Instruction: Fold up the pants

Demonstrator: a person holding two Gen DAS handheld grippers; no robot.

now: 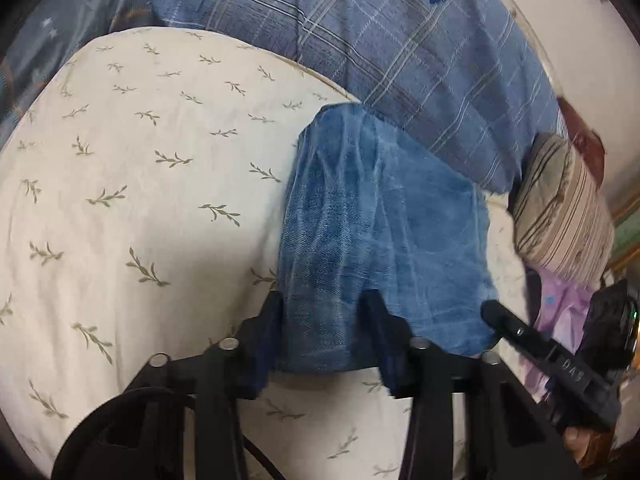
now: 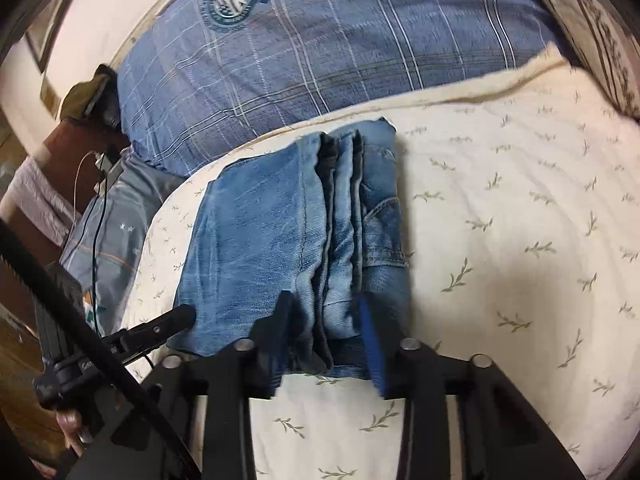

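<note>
One folded blue denim pants bundle (image 2: 296,240) on leaf-print white sheet (image 2: 500,240). Two black grippers: left gripper (image 1: 324,308) and right gripper (image 2: 324,312) both straddling its near edge, probably clamped, blurry.

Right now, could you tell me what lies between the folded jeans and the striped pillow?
Only bare leaf-print sheet, seen in the left wrist view, separates the jeans from the striped pillow.

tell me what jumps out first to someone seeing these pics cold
The folded blue jeans stand out first, a stacked denim bundle on the cream leaf-print bedsheet, with the layered edges plain in the right wrist view. Both the left gripper and the right gripper sit at the bundle's near edge, denim between their fingers. Behind lies a big blue plaid pillow with a round crest.
</note>
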